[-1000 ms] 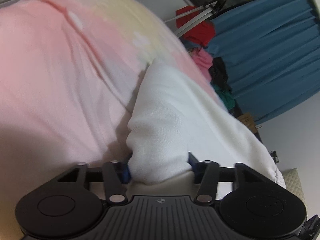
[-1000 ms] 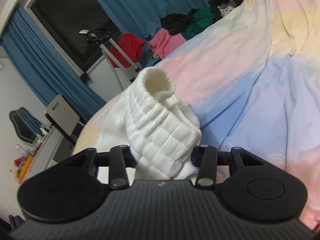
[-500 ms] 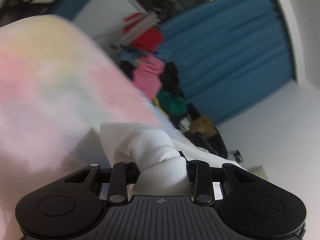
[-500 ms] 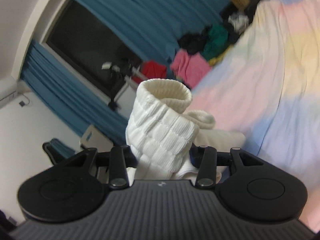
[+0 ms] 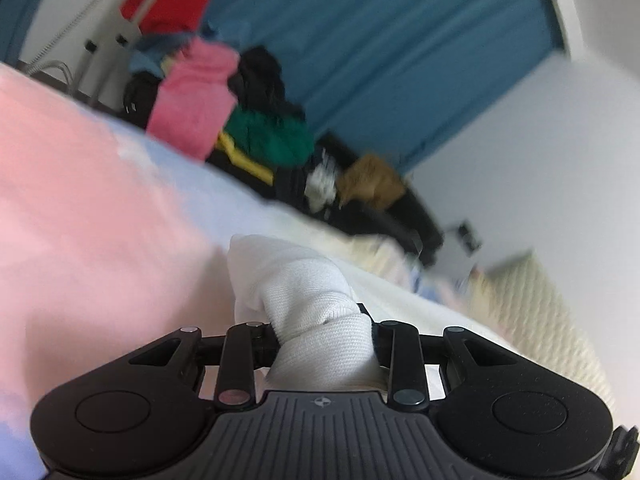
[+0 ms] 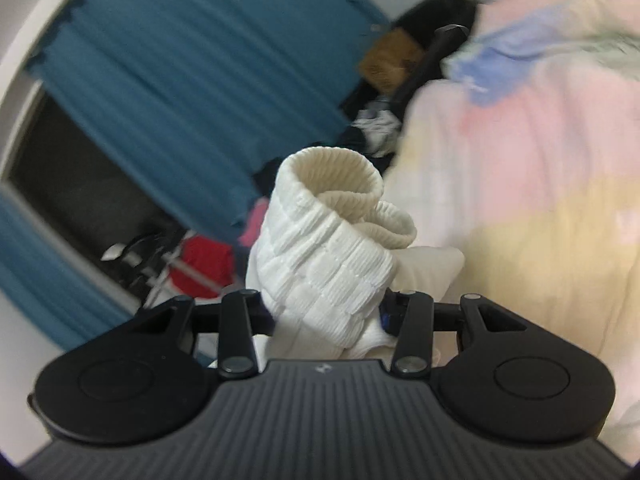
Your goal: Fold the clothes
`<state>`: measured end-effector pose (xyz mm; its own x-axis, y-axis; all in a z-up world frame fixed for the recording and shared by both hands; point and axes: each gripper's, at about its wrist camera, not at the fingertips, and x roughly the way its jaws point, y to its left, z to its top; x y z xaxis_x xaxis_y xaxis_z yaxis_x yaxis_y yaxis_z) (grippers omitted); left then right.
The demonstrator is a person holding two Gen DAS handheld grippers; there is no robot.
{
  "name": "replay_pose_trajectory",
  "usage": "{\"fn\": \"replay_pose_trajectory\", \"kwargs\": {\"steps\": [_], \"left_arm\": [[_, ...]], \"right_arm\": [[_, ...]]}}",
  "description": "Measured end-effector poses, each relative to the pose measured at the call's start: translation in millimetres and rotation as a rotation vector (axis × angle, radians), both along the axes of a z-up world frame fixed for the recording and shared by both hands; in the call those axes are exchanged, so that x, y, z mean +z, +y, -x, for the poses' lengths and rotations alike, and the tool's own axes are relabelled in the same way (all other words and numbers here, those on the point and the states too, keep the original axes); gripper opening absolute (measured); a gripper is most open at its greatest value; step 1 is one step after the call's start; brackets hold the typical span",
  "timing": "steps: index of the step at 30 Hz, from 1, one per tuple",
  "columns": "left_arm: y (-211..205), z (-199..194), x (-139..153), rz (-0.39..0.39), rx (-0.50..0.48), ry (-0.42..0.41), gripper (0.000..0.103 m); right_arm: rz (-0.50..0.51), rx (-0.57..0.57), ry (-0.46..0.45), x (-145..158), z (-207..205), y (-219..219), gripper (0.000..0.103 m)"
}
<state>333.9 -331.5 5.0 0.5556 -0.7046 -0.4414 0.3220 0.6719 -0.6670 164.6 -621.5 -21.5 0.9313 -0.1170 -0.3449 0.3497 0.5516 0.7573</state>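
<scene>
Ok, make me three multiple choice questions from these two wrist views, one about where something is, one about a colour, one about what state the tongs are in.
1. Where does the pink garment lie?
A. In the clothes pile in front of the curtain
B. Between the left tongs
C. Spread flat on the bedcover

2. What colour is the curtain?
A. Red
B. Blue
C. Yellow

3. What are the right tongs doing?
A. Standing open with nothing between them
B. Gripping a cardboard box
C. Clamped on the ribbed cuff of the white garment

Answers:
1 A: the left wrist view shows it heaped with green and black clothes beyond the bedcover.
2 B: both views show blue folds.
3 C: the white ribbed fabric is pinched between the fingers.
</scene>
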Motion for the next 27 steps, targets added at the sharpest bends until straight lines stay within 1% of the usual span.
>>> {"fn": "replay_pose_trajectory", "kwargs": {"steps": [3,5,7,9,11,13,14,15,16,18,19,21,23,25,27], "left_arm": [[-8,3,-54,-0.053,-0.043,0.010,0.034],[4,11,-86,-0.077,-0.084,-0.007,0.035],[9,16,-110,-0.097,-0.102,-0.011,0.037],[15,21,-133,-0.117,-0.119,-0.015,0.040],[17,20,-139,-0.124,-0.129,-0.034,0.041],[16,27,-128,-0.166,-0.132,-0.040,0.047],[15,31,-122,-0.188,-0.133,-0.042,0.052],[14,34,-117,-0.209,-0.134,-0.045,0.055],[14,40,-109,-0.240,-0.141,-0.055,0.057],[17,52,-85,-0.287,-0.144,-0.076,0.070],[23,62,-74,-0.301,-0.141,-0.085,0.073],[31,81,-47,-0.314,-0.138,-0.120,0.076],[41,107,-16,-0.333,-0.138,-0.175,0.081],[49,132,15,-0.356,-0.131,-0.240,0.081],[54,156,44,-0.368,-0.114,-0.292,0.083]], "right_arm": [[-0.063,-0.040,0.041,-61,9,-9,0.046],[-0.100,-0.060,0.055,-97,25,0,0.046],[-0.140,-0.080,0.062,-131,44,10,0.046],[-0.172,-0.096,0.068,-157,60,22,0.047],[-0.162,-0.107,0.078,-172,65,32,0.048],[-0.155,-0.105,0.097,-172,64,33,0.052],[-0.152,-0.103,0.108,-171,63,33,0.056],[-0.156,-0.100,0.138,-166,62,32,0.058],[-0.163,-0.099,0.165,-159,64,31,0.060],[-0.175,-0.100,0.203,-143,71,31,0.060],[-0.170,-0.097,0.219,-134,76,32,0.060],[-0.114,-0.095,0.243,-113,87,39,0.060],[-0.052,-0.094,0.266,-92,98,46,0.060],[0.037,-0.083,0.277,-64,112,60,0.060],[0.129,-0.057,0.272,-36,125,75,0.060]]}}
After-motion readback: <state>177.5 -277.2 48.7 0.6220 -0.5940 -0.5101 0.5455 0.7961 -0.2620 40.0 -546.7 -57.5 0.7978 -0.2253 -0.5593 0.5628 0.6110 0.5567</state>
